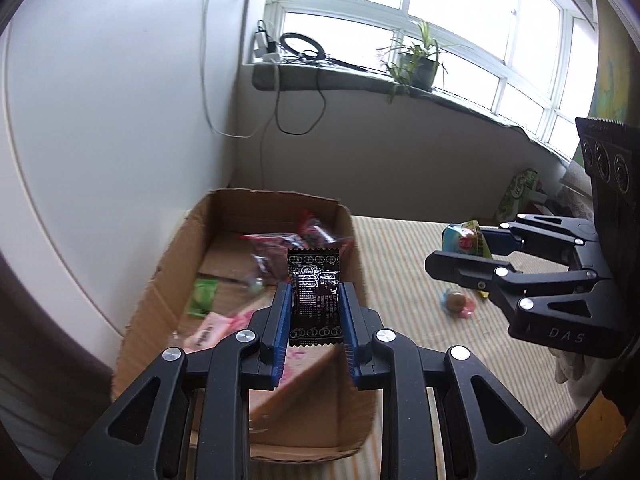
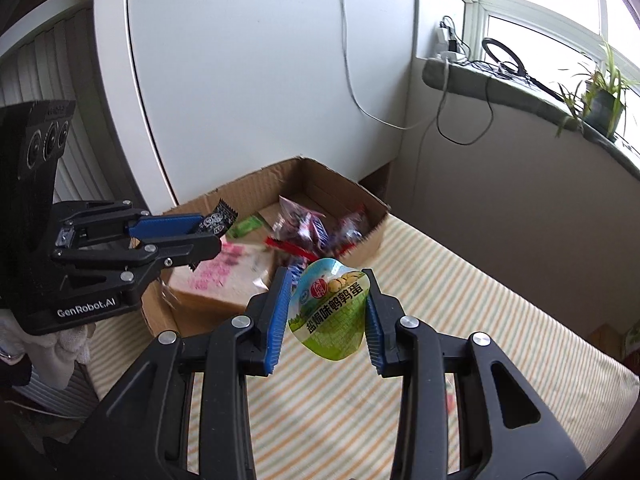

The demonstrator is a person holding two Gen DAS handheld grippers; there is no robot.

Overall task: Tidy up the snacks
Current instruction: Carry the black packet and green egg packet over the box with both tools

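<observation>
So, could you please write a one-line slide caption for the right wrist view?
Right hand-held gripper carries a green snack pack toward the cardboard box on the striped mattress.

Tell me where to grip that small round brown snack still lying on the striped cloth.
Come straight down from above and close across the brown ball itself. It lies flat on the striped cloth, and the crinkled clear wrapper around it looks too loose to hold. Both hand-held grippers are full, the left on a black packet.

A potted plant is standing on the windowsill beside a ring light, while cables are hanging down the wall beneath.
</observation>
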